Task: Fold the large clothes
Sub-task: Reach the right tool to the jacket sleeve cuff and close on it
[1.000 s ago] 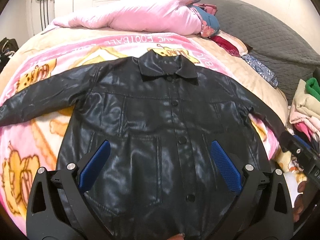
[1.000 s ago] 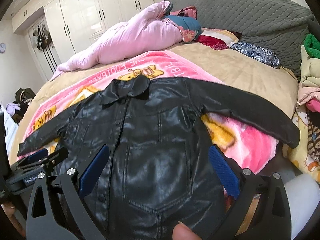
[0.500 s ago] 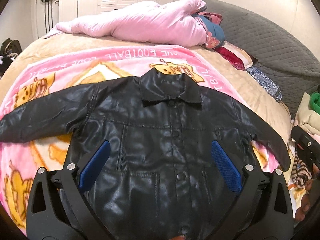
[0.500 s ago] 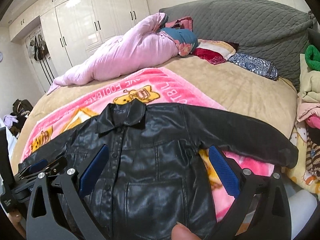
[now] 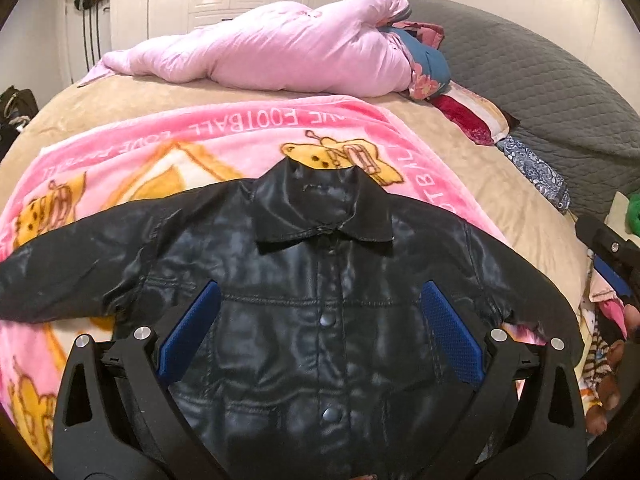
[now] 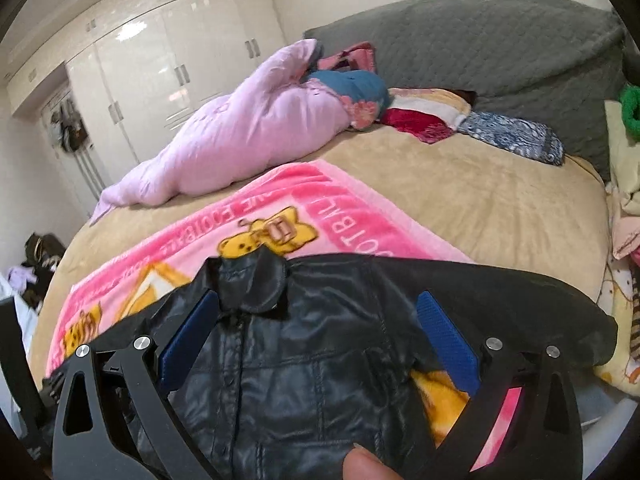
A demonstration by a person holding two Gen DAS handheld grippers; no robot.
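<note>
Both grippers, left gripper (image 5: 320, 328) and right gripper (image 6: 318, 338), hang released over the flat black leather jacket (image 5: 304, 320); pinch each sleeve beside its shoulder seam, then fold inward.

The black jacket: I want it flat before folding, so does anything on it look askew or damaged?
Nothing stands out. The black jacket lies front up and buttoned on the pink blanket, sleeves spread, collar flat.

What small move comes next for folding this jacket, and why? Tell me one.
Probably lower the right tool onto the jacket's right sleeve to fold it in. The jacket lies flat, buttoned, face up on the pink blanket, sleeves spread out, and both tools, left too, are open and hold nothing.
</note>
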